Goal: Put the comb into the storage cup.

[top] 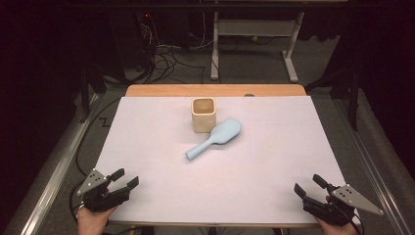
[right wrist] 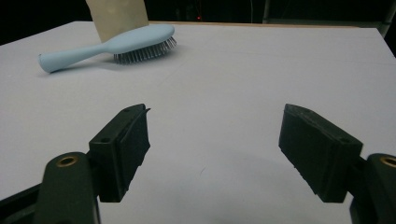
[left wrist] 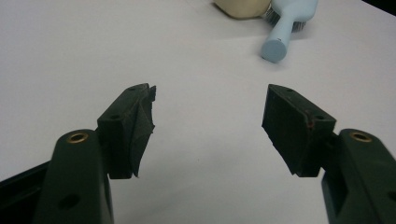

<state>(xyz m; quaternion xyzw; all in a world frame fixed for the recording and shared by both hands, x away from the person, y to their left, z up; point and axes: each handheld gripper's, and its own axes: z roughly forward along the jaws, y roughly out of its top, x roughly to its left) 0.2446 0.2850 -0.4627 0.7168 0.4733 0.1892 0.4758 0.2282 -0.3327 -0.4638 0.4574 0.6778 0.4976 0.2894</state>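
Cream cup [top: 203,114] touches blue hairbrush [top: 215,138], tongs apart.

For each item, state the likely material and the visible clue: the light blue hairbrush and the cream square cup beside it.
Hairbrush: probably moulded plastic, smooth and satin with an even colour; its bristles look thin and grey, material unclear.
Cup: possibly ceramic or matte plastic, with thick walls, rounded corners and a dull cream surface.

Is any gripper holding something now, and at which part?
Nothing is held. Left gripper and right gripper are open, far from the brush.
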